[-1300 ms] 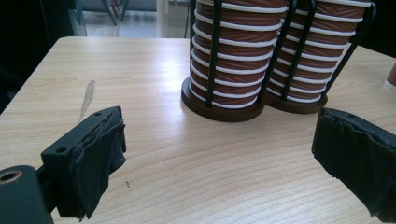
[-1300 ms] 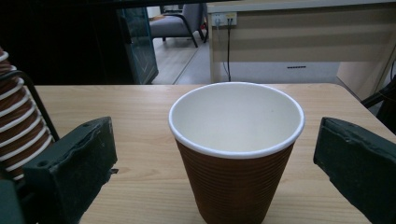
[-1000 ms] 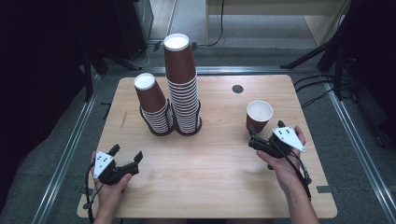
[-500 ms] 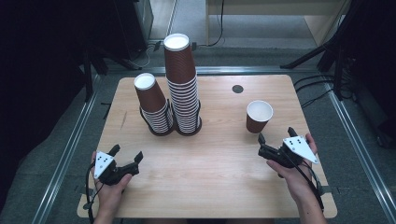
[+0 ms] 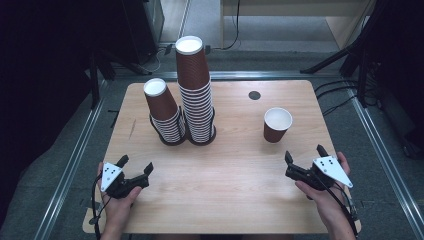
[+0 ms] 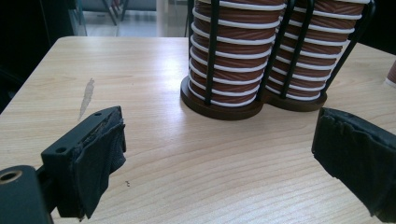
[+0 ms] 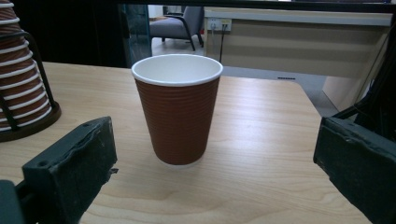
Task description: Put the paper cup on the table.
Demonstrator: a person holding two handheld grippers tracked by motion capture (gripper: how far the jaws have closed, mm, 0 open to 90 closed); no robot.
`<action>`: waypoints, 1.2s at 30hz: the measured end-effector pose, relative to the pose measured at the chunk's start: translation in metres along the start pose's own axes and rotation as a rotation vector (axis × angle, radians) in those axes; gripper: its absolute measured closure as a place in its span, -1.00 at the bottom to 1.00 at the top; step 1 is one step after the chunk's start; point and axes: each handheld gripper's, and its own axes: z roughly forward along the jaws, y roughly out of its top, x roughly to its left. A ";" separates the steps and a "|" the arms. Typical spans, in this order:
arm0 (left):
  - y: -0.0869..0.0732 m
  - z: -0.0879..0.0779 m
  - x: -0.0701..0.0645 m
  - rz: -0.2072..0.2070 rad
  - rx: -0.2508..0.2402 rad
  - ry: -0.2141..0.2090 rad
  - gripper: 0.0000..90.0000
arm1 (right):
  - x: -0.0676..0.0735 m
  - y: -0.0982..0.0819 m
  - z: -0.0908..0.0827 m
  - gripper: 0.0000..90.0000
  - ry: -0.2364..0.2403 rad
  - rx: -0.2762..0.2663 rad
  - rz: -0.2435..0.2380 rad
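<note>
Nearest the person, both grippers sit low over the wooden table (image 5: 235,185). The left gripper (image 5: 134,169) has its jaws spread wide with nothing between them, and the right gripper (image 5: 302,159) is the same. Just past the right one, a single brown paper cup (image 5: 277,124) stands upright, mouth up, long axis vertical. Further back on the left, two cup stacks in a black wire holder (image 5: 189,134): the short stack (image 5: 165,112) leans a bit left, the tall stack (image 5: 196,90) stands beside it.
</note>
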 end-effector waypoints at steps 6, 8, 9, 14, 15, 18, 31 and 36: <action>0.000 0.000 0.000 0.002 0.001 0.002 -0.92 | -0.010 -0.008 -0.008 -1.00 0.002 0.000 0.004; 0.000 0.000 0.000 0.003 0.002 0.002 -0.92 | -0.013 -0.010 -0.011 -1.00 0.012 0.002 0.002; 0.000 0.000 0.000 0.003 0.001 0.003 -0.92 | -0.015 -0.012 -0.012 -1.00 0.014 0.002 0.005; 0.000 0.000 -0.001 0.004 0.002 0.003 -0.92 | -0.023 -0.017 -0.019 -1.00 0.008 0.003 0.005; 0.000 0.000 -0.001 0.003 0.002 0.004 -0.92 | -0.025 -0.017 -0.020 -1.00 0.006 0.002 0.006; 0.000 0.000 -0.001 0.003 0.001 0.004 -0.92 | -0.030 -0.020 -0.024 -1.00 -0.006 0.001 0.006; 0.000 0.000 -0.001 0.002 0.000 0.003 -0.92 | -0.054 -0.033 -0.043 -1.00 -0.047 0.009 0.015; 0.000 0.000 -0.001 0.002 0.001 0.004 -0.92 | -0.062 -0.037 -0.050 -1.00 -0.058 0.012 0.009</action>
